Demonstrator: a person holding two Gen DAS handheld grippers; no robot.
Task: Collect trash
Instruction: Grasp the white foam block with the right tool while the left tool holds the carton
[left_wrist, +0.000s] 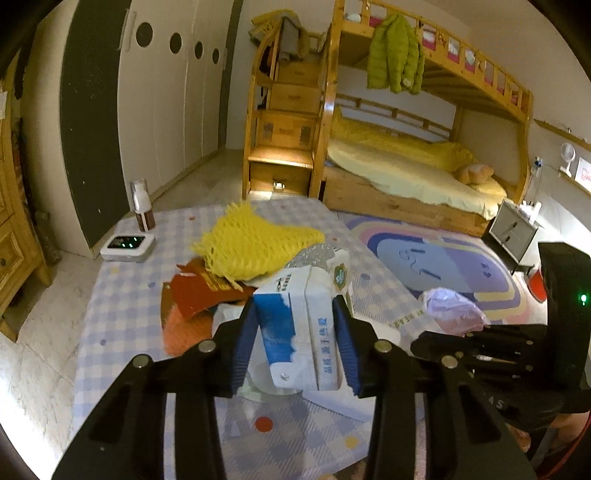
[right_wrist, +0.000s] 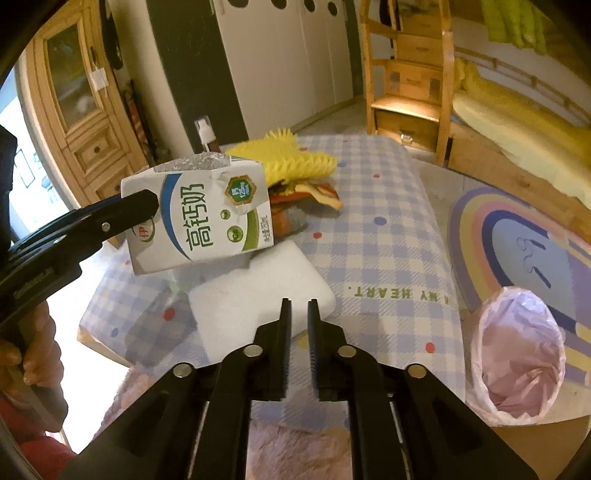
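A: Left gripper – what's it got?

B: Blue pads clamped on both sides of a milk carton, white w/ blue & green print. Carton's lifted off the table, tilted. In the right wrist view the same carton hangs above the tabletop w/ one black finger of the left gripper across its face.

A: Right gripper?

B: Nearly closed, only a thin slit btw the fingers, nothing in it. Hovers over the near end of the table, above a white foam slab.

A: Rest of the trash?

B: Pile mid-table, beyond the carton: yellow foam fruit net on top, red-brown cardboard scraps beneath it, an orange net at the pile's left edge. Clear plastic shows under the carton; can't tell what it is.

A: Bin?

B: Trash bin w/ pink liner on the floor, just beside the table's right edge, mouth open. Left view catches only the liner top behind the right gripper's body.

A: Table itself?

B: Blue-white checked cloth w/ coloured dots. Far left corner: small white device w/ green lights & a pump bottle just behind it, upright.
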